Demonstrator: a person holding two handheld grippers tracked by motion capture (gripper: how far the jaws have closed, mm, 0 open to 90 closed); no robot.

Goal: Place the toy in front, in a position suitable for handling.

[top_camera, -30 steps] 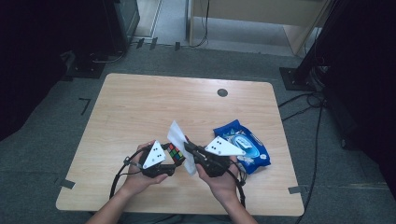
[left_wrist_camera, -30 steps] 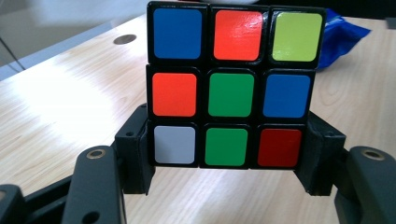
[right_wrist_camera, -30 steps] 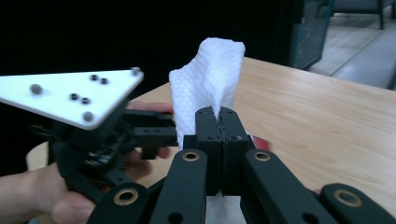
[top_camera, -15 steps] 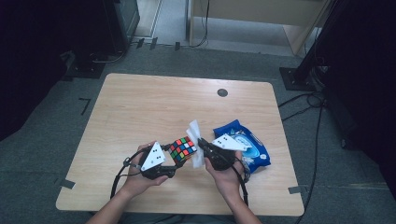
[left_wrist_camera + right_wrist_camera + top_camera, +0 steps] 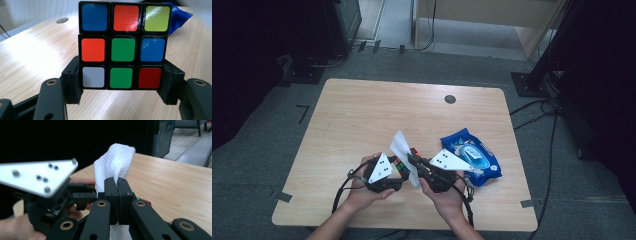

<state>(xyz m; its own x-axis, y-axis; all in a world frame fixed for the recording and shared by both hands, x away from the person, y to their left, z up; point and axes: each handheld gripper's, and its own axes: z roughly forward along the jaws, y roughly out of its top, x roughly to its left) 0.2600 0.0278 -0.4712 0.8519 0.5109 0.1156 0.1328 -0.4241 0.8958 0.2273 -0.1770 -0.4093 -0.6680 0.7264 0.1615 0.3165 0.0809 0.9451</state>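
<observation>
A light wooden table (image 5: 362,120) with a round dark grommet (image 5: 450,99) carries a blue plastic wipes packet (image 5: 472,156) near its right edge.

Glossy plastic cube (image 5: 122,46); textured white wipe (image 5: 113,165); matt wood table (image 5: 362,120).

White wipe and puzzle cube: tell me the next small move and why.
Probably bring the white textured wipe, pinched in the shut right gripper, onto a face of the multicoloured puzzle cube and rub it. The left gripper clamps the cube's bottom row off the wooden table, and the wipe sits right beside it.
</observation>
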